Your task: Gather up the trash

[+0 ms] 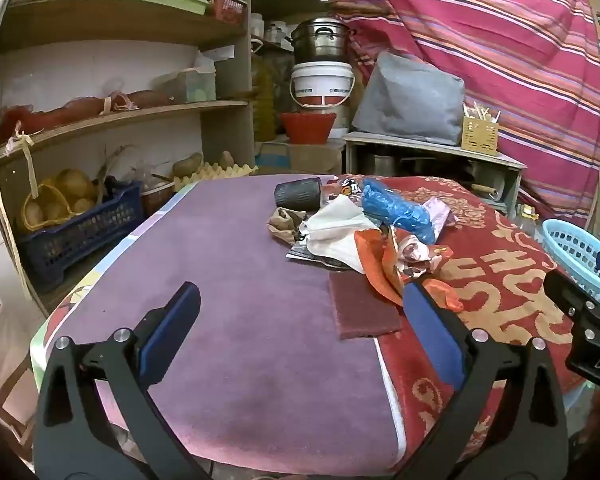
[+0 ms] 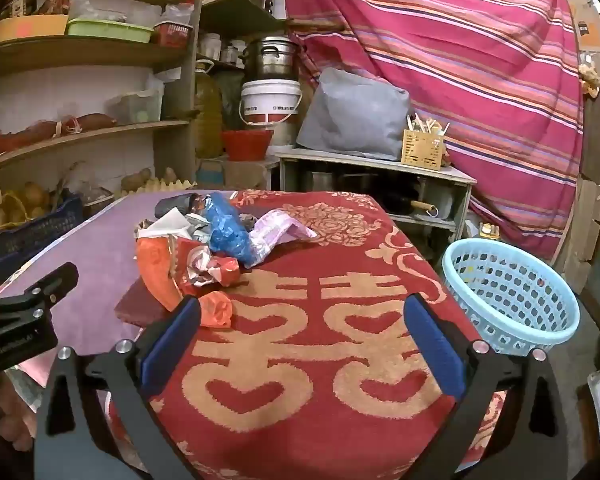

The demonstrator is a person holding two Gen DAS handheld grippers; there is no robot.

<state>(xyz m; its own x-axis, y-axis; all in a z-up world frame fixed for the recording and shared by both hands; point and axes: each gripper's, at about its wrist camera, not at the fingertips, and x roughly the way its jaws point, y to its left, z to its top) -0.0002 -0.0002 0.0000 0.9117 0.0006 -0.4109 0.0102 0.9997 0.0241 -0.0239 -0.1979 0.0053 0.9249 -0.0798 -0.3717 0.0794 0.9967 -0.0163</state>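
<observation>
Your left gripper (image 1: 300, 312) and right gripper (image 2: 302, 320) both had their jaws spread wide, nothing between them. The trash pile (image 2: 204, 240), a blue plastic bag (image 2: 230, 228), orange wrappers and what looked like a black cup, lay mid-table; the light-blue basket (image 2: 512, 296) stood beside the table's right edge.

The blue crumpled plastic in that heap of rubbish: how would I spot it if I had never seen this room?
Find the table under its red and gold cloth; a trash pile sits near its middle. On the far side of that pile lies the crumpled blue plastic bag, against a pale pink wrapper. It is the only bright blue piece there.
</observation>
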